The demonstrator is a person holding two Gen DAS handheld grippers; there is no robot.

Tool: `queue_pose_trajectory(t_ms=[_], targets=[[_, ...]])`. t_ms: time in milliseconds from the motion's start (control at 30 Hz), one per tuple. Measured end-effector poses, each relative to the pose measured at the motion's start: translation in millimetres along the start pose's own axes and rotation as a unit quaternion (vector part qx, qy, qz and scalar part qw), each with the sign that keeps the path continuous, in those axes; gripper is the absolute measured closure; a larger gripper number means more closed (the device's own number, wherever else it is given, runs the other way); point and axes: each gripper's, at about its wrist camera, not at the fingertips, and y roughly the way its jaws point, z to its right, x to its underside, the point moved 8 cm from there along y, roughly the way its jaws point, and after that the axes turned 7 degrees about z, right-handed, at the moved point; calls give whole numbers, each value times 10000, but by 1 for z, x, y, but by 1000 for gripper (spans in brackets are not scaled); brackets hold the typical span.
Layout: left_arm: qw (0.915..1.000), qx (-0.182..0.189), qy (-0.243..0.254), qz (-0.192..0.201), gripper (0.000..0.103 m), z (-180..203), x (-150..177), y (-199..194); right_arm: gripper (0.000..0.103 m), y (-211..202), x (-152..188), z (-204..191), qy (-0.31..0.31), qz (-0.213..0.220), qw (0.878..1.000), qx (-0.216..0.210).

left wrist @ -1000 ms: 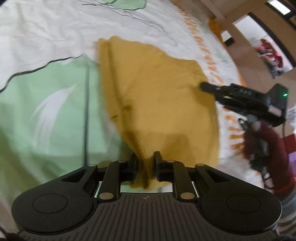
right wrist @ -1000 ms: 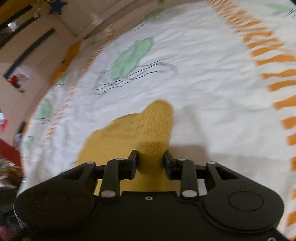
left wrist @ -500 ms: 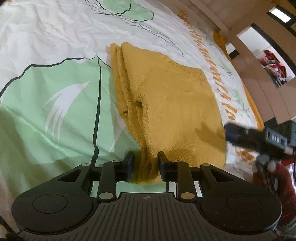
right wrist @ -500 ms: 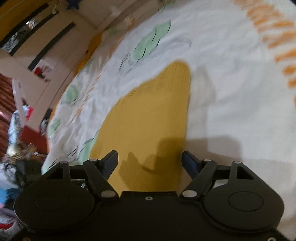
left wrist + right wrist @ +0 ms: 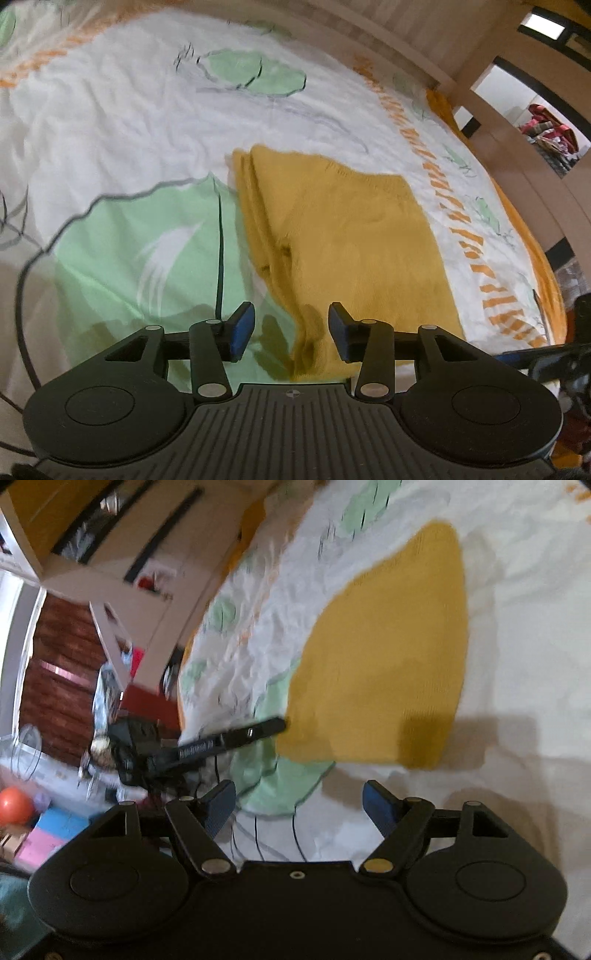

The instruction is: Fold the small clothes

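The mustard-yellow knitted garment (image 5: pixel 351 236) lies folded into a neat rectangle on the white bedsheet with green leaf prints and an orange striped border (image 5: pixel 110 122), stacked layers showing along its edge toward nine o'clock in the left wrist view. The left gripper (image 5: pixel 291 326) is opening right now, blue pads apart, the garment's near corner lying between them but not pinched. The right gripper (image 5: pixel 299 803) stands wide, nothing between its fingers, only sheet below, the garment up at one o'clock in its view. To my eye this is the release after a fold. To do it well, let the left jaws clear the cloth fully before lifting, draw straight back toward six o'clock so a pad doesn't snag the knit and drag the layers out of line.
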Motion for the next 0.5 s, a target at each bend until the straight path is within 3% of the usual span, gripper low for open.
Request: queue_pose_trajectory(t_ms=[100,167,267,367,500], targets=[[9995,-15,278,116,59,10,-6,-2,24,-13,-12,3,-131,658,9962,550],[9990,13,423,117,58,17,-7,1,24,-18,-18,11,-215,892,9887,1188],[9984,104,549,51,58,27,-5,8,24,-16,-16,12,-715,689,9761,1935],[9970,58,763,-65,58,31,1,19,24,-7,-6,9,-1241,350,9615,2426],[9946,-297,942,-317,58,20,10,41,25,6,5,13,-1763,75,9402,2913]])
